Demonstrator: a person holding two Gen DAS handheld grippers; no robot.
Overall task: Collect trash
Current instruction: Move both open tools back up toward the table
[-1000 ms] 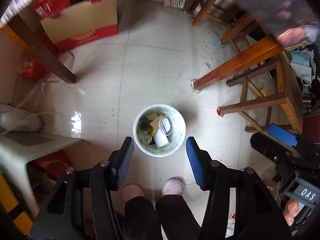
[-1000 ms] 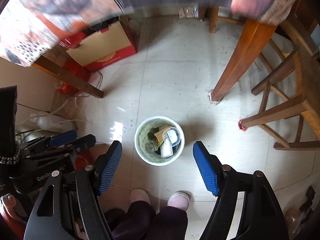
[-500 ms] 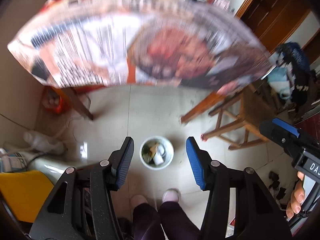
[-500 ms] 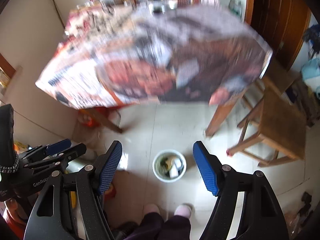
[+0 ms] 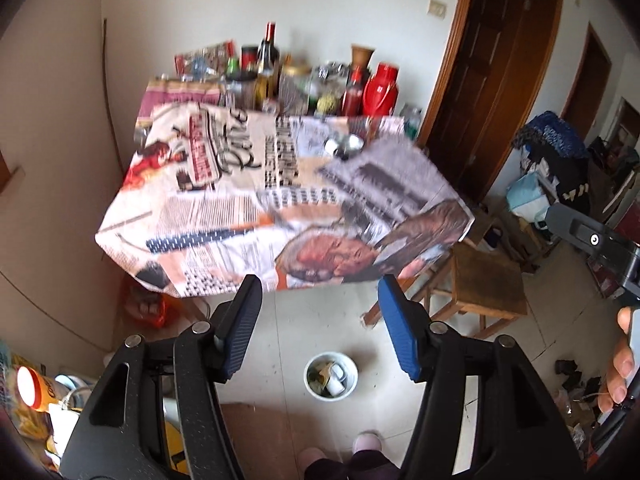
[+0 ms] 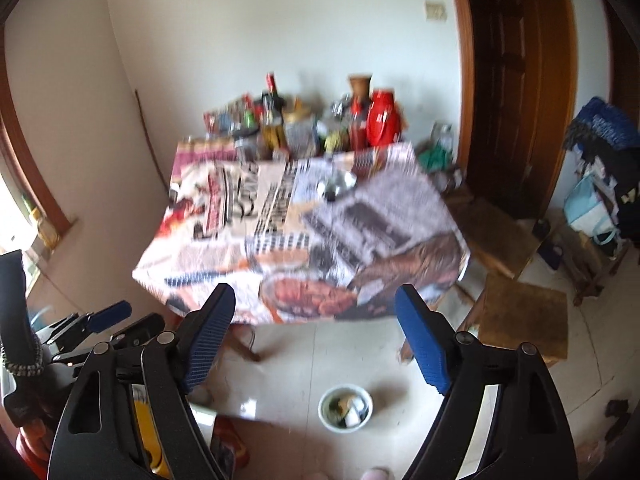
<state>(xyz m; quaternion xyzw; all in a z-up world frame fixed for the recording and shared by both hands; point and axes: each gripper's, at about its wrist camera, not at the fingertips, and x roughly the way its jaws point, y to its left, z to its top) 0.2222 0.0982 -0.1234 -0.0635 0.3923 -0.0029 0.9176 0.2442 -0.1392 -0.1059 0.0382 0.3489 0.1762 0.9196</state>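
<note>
Pale floor tiles (image 5: 312, 320) are filling the lower middle of both views, and a white trash bin (image 5: 331, 376) is standing on them at the lower centre, part full of crumpled paper and a small white cup. Above it, across the middle of the frame, a bench (image 5: 280, 208) draped in a newspaper-print cloth is taking up most of the picture. Bottles, jars and a red thermos (image 5: 382, 90) are crowding its far edge against the wall, too blurred to name singly, and a small metal bowl (image 5: 344, 145) is sitting on the cloth to the upper right of centre. A wooden stool (image 5: 486, 280) is standing right of the bench, with a dark wooden door (image 5: 500, 60) behind it at the upper right.

The left gripper (image 5: 320, 328) is hanging in the lower foreground, its jaws opening, nothing between them; the bin is showing through the gap well beyond. The right gripper (image 6: 316, 344) is doing likewise, jaws opening wider still and empty. Its handle is cut off at the right edge of the left view, where fingers (image 5: 624, 364) are wrapping round it. Shoes (image 5: 366, 442) are poking in at the bottom edge. Clutter at the lower left corner is too smeared to make out.
</note>
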